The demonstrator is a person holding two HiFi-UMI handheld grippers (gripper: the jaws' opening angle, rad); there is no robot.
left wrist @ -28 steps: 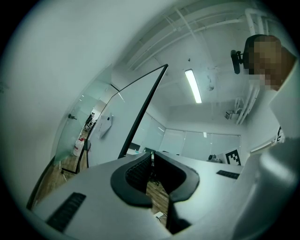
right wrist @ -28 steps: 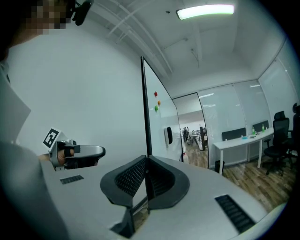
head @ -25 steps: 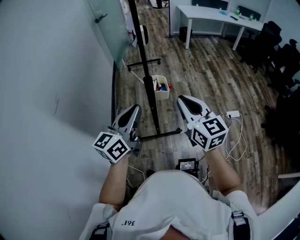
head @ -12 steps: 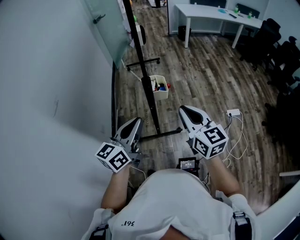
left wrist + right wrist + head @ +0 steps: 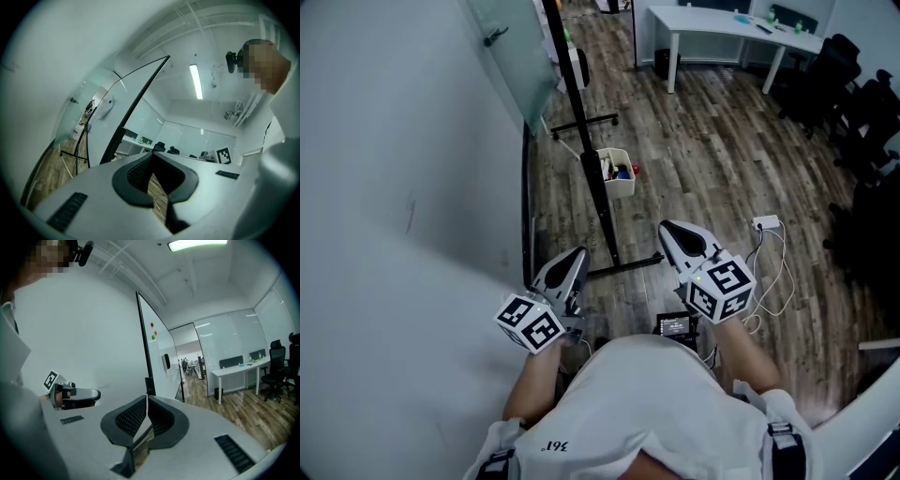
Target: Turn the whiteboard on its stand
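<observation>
The whiteboard shows edge-on as a long black frame [image 5: 581,131] that runs down to the stand's black foot bar [image 5: 623,269]. Its white face with coloured magnets [image 5: 157,348] appears in the right gripper view, and its dark edge [image 5: 136,105] in the left gripper view. My left gripper [image 5: 575,255] is shut and empty, low and left of the foot bar. Just right of the bar, my right gripper [image 5: 671,229] is shut with nothing between its pads. Neither touches the board. The closed jaws also show close up: left gripper [image 5: 151,155], right gripper [image 5: 146,397].
A white basket [image 5: 617,173] of small items hangs on the stand. A pale wall with a glass door [image 5: 516,56] fills the left. A white desk [image 5: 727,26] and dark office chairs [image 5: 853,89] stand beyond. A power strip with cable [image 5: 766,225] lies on the wood floor.
Both grippers have drawn back toward my body, away from the whiteboard's frame. The board and its stand have not moved.
</observation>
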